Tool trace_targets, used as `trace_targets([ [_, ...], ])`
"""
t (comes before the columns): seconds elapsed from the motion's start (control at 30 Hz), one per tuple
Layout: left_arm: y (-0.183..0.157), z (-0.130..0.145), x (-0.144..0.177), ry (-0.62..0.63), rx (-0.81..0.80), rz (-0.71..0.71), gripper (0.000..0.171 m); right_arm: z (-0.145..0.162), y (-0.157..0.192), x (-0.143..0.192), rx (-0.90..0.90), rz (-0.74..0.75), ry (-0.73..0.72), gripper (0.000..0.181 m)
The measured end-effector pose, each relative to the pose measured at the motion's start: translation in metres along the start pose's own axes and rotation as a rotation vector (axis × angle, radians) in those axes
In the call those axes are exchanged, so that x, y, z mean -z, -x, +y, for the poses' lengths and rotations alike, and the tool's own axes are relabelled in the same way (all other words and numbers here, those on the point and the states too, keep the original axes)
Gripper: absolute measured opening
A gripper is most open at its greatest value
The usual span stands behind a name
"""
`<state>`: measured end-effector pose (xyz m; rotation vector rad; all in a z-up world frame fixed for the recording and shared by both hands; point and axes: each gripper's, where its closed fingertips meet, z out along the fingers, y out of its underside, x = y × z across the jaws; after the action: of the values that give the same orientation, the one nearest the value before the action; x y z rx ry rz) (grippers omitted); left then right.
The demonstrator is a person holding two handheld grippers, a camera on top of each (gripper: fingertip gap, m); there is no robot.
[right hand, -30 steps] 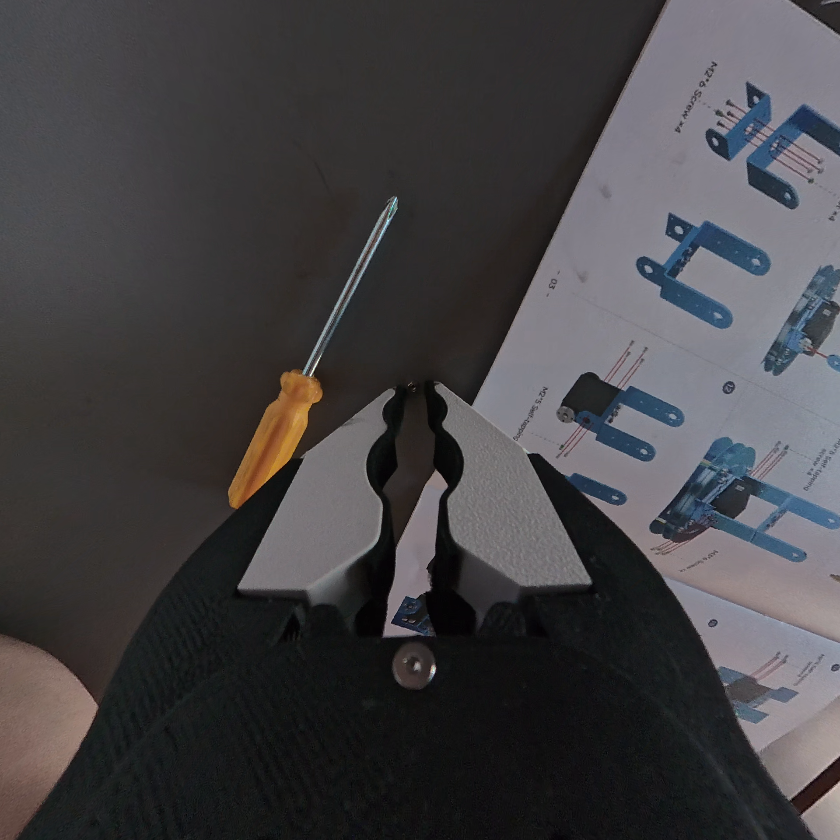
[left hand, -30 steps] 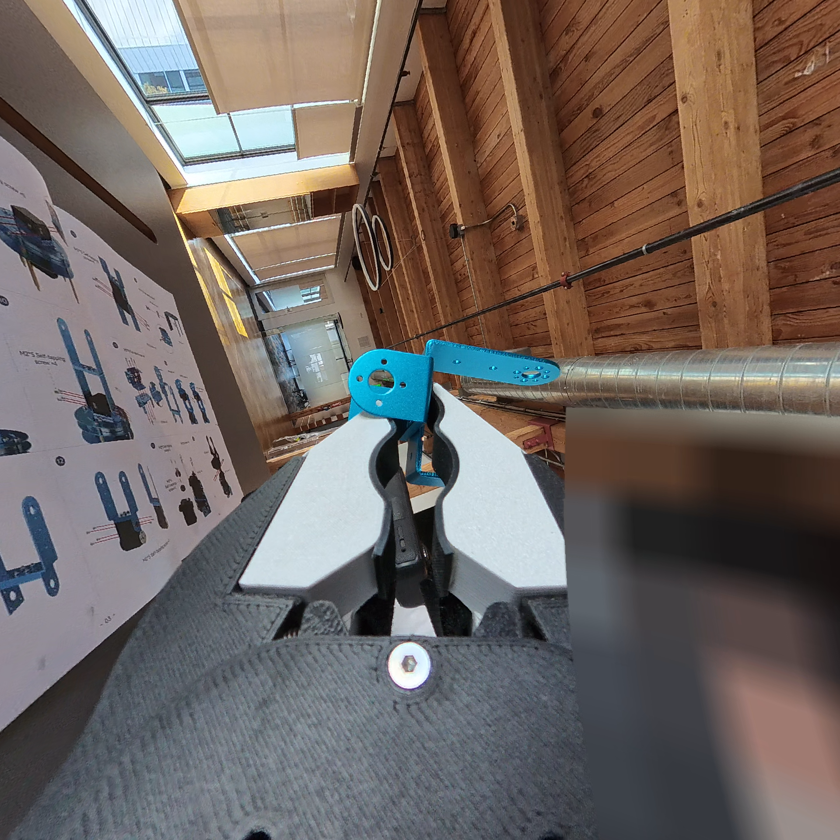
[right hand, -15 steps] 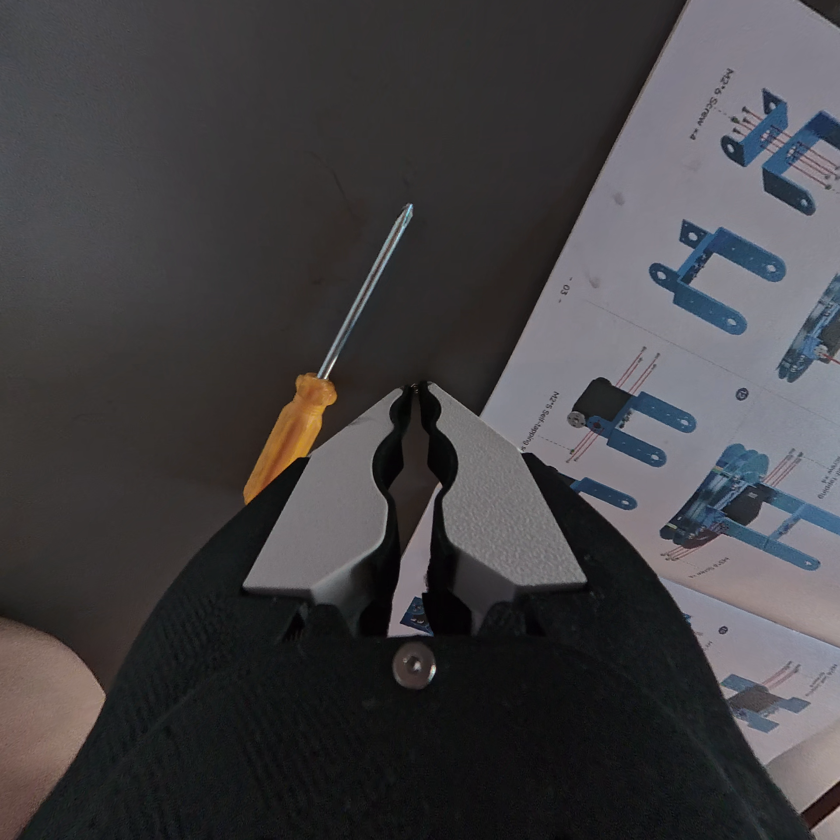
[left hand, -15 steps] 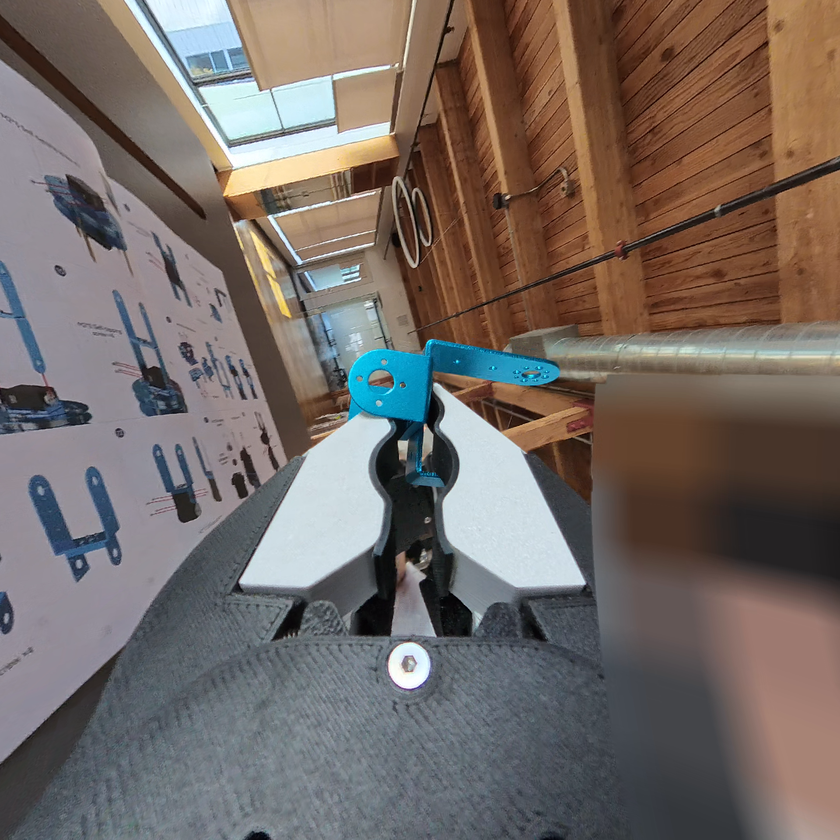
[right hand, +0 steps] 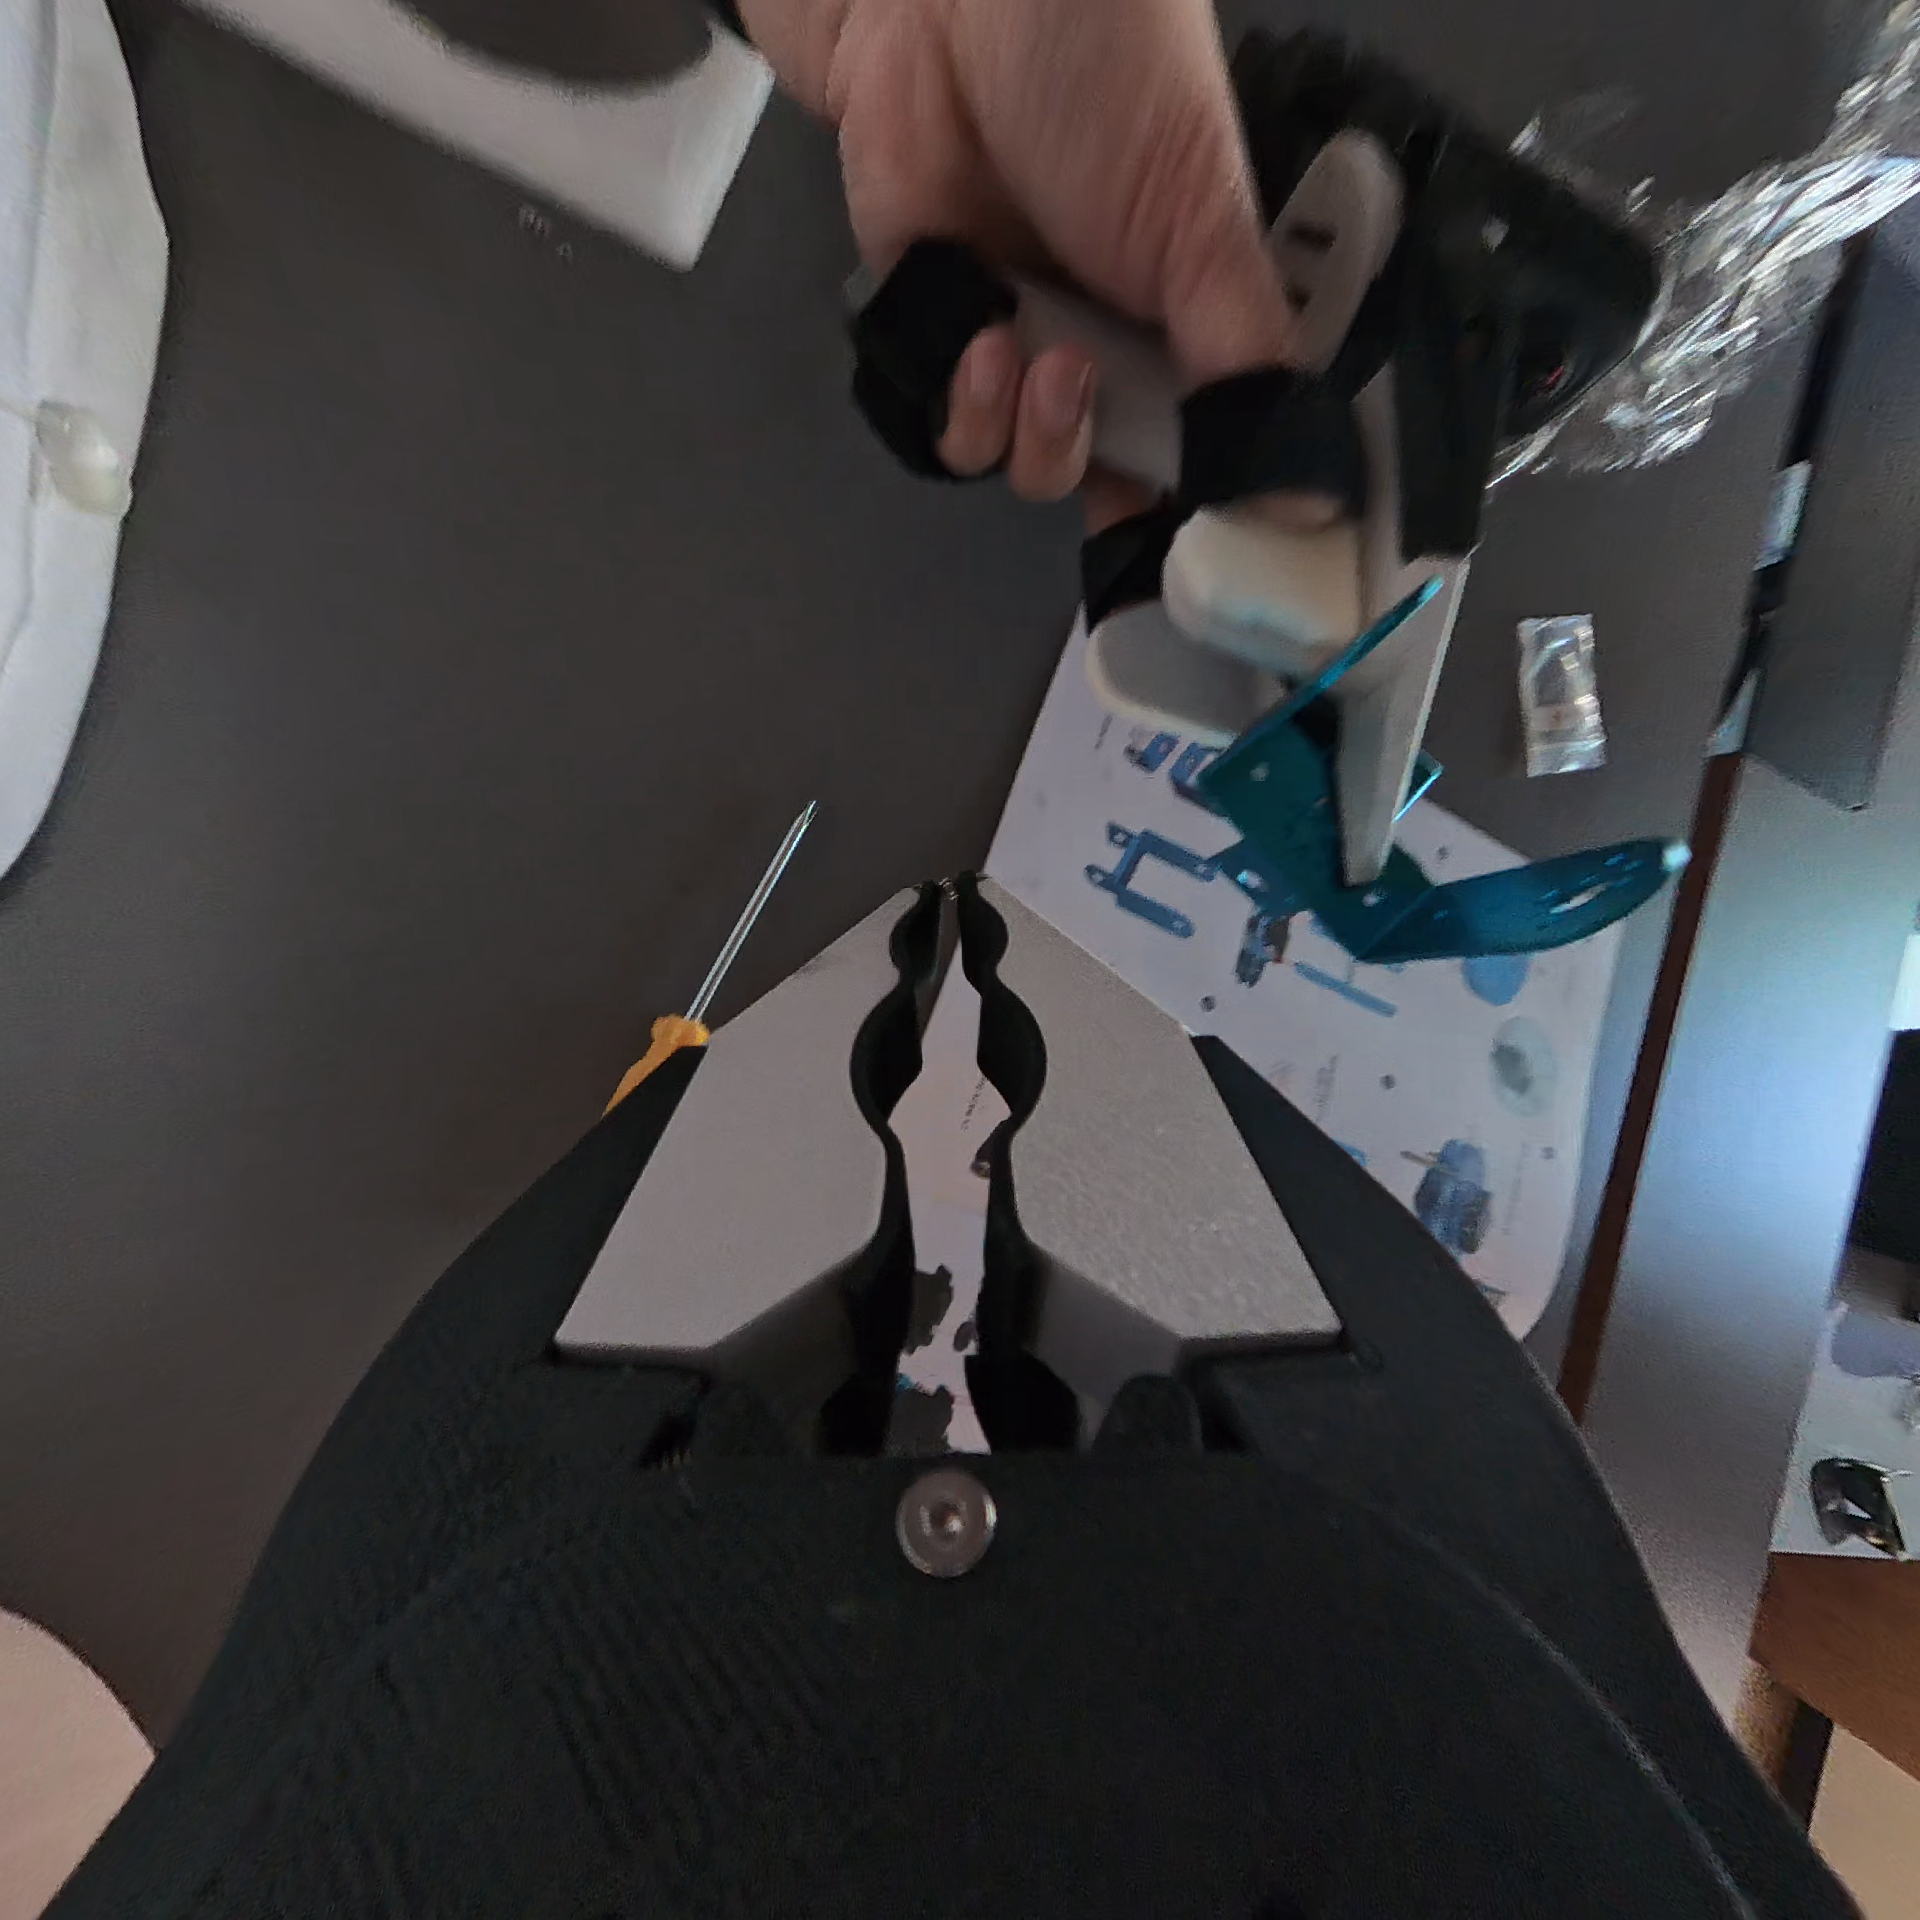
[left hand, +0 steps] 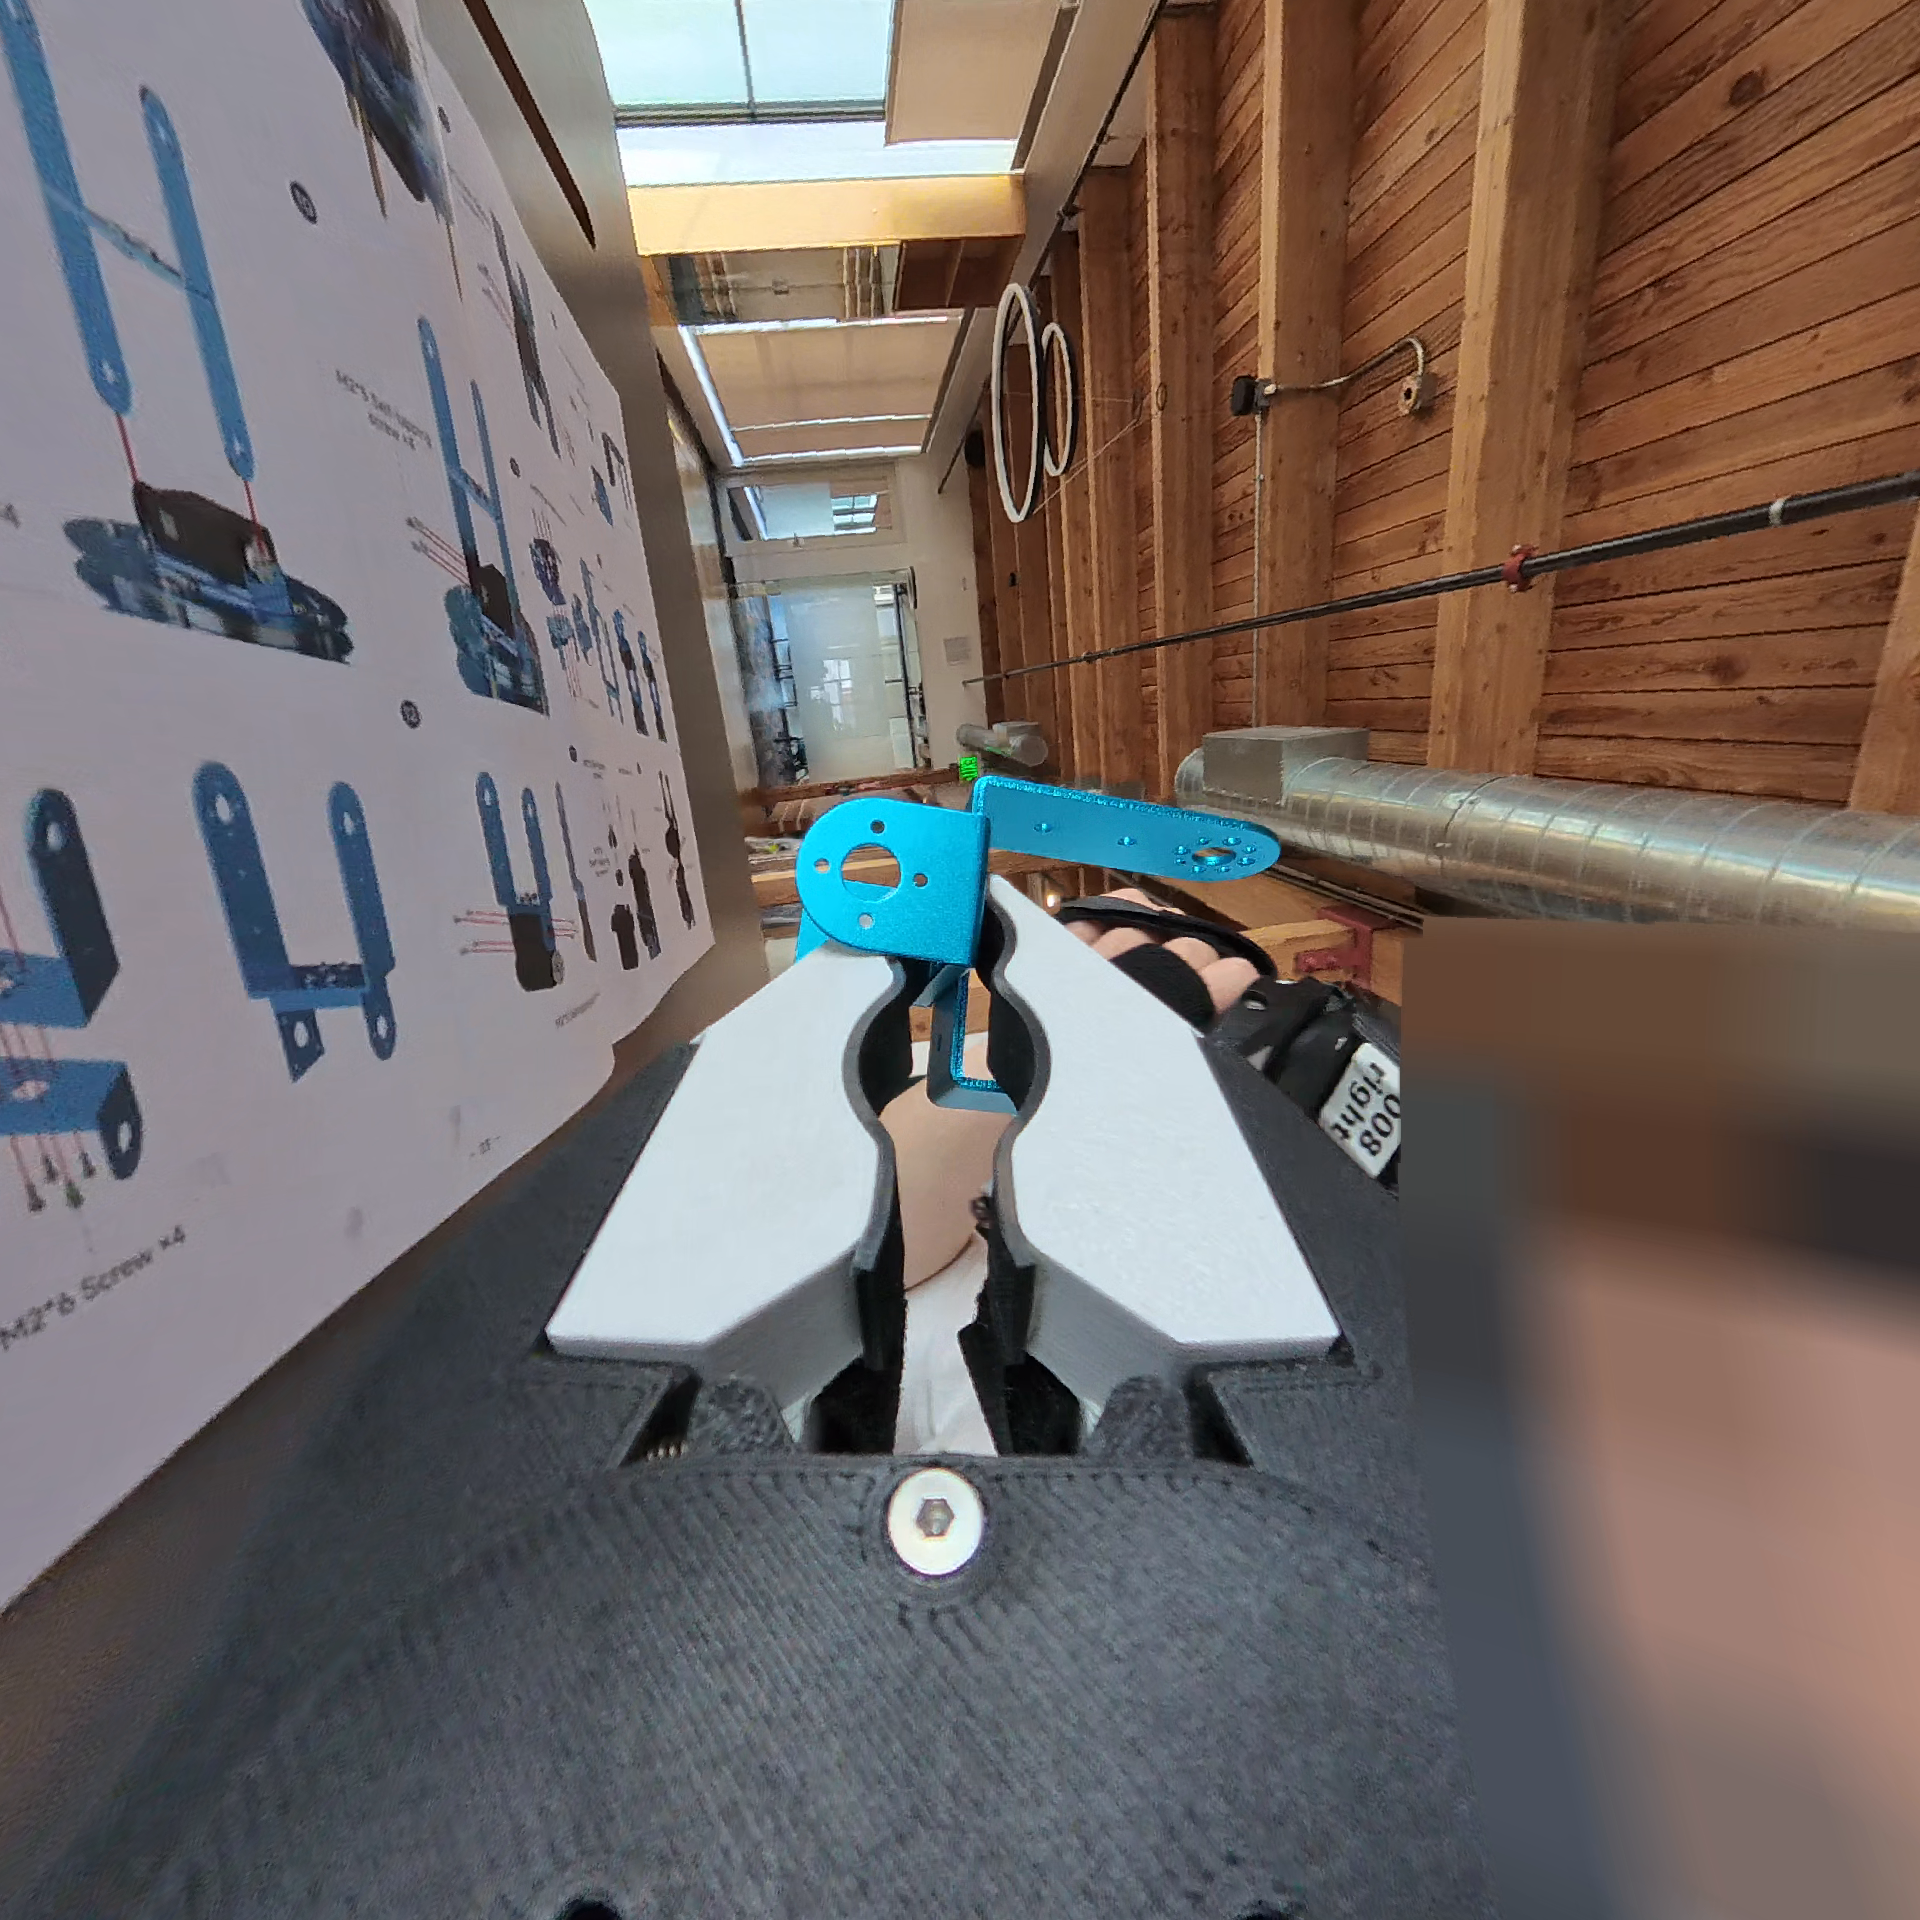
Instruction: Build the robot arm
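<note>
A blue anodised metal bracket [left hand: 894, 883], bent into a U with round-ended perforated arms, is clamped between the tips of the left gripper [left hand: 982, 920]. Its grey fingers [left hand: 748, 1132] are closed onto the bracket's web. One arm lies flat across the left fingertip, and the other arm juts out to the right, edge-on. In the right wrist view the same bracket [right hand: 1455, 904] hangs in the air at the upper right, well above the table, held by the left gripper [right hand: 1382, 790], which a bare hand [right hand: 1049, 197] grips from above.

The right gripper [right hand: 951, 888] has its grey fingers [right hand: 758, 1143] drawn together until the tips nearly touch. A tiny dark speck sits between the tips, too small to identify, so whether it grasps anything cannot be told. Just to its left, on the dark grey tabletop [right hand: 416, 727], lies a slim screwdriver with an orange plastic handle [right hand: 717, 987], its steel shaft pointing to the far right. To the right, beneath the bracket, a white printed instruction sheet with blue part drawings [right hand: 1351, 1091] lies flat on the table. Farther right lies a small clear plastic bag [right hand: 1558, 681].

In the left wrist view the sheet [left hand: 260, 727] fills the left side. A wooden plank ceiling with beams [left hand: 1558, 364] and a silver metal duct [left hand: 1558, 842] lie to the right.
</note>
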<state>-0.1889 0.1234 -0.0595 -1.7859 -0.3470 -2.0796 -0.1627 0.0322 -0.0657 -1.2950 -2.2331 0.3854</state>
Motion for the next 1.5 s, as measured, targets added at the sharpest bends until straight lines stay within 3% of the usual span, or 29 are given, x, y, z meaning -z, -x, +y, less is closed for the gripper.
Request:
trace_targets([
  [0.23,-0.009,0.004,-0.011,0.047,-0.073,-0.026,0.006,-0.002,-0.025,0.016,-0.038,0.129,0.003,0.002],
  [0.43,-0.004,0.02,-0.003,0.033,0.012,-0.017,0.006,-0.01,-0.041,0.02,-0.068,0.214,-0.037,0.002],
  [0.63,0.003,0.032,0.006,-0.031,0.073,-0.013,0.006,-0.022,-0.047,-0.001,-0.131,0.195,-0.057,0.002],
  [0.8,0.009,0.034,0.012,-0.105,0.155,0.025,0.006,-0.014,-0.046,-0.022,-0.172,0.168,0.024,0.002],
  [1.5,0.027,0.025,0.021,-0.16,0.196,0.047,0.008,-0.003,-0.048,-0.052,-0.261,0.133,0.04,0.002],
])
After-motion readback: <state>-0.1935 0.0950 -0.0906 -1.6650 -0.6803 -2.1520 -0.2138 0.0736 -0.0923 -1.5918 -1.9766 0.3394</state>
